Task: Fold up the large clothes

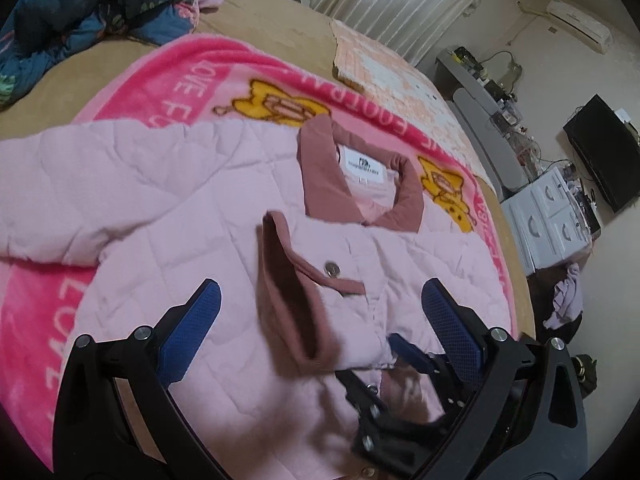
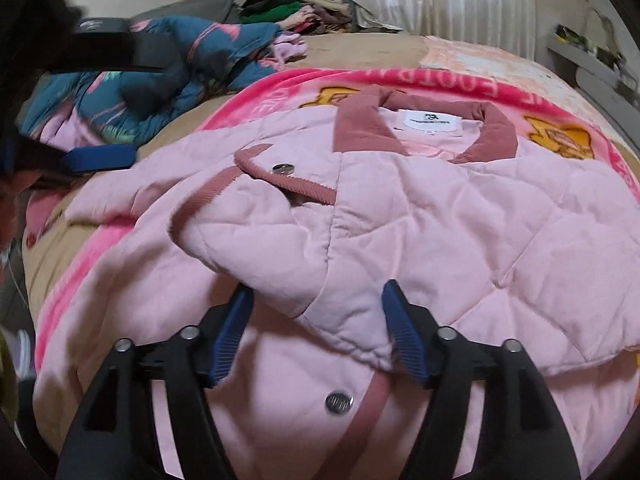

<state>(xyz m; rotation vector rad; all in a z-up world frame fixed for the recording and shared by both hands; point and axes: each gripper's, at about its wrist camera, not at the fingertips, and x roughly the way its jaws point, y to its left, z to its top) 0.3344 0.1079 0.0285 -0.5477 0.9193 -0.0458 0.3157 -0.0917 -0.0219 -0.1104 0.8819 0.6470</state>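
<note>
A pale pink quilted jacket (image 1: 168, 216) with a dusty-rose collar (image 1: 332, 184) lies front-up on a bright pink blanket on the bed. One sleeve with a rose cuff (image 1: 288, 280) is folded across the chest. My left gripper (image 1: 320, 312) is open above the jacket, with the cuff between its blue pads. In the right wrist view the jacket (image 2: 460, 216) fills the middle. My right gripper (image 2: 318, 312) is open, its pads on either side of the folded sleeve's quilted edge (image 2: 320, 280). The right gripper also shows in the left wrist view (image 1: 404, 350), partly hidden under the sleeve.
The pink blanket (image 1: 180, 84) covers a tan bed (image 1: 256, 12). A blue floral quilt (image 1: 80, 4) is bunched at the bed's far left, with a clothes pile (image 2: 304, 4) behind it. A grey shelf (image 1: 480, 96), white drawers (image 1: 548, 216) and a dark screen (image 1: 604, 152) stand right of the bed.
</note>
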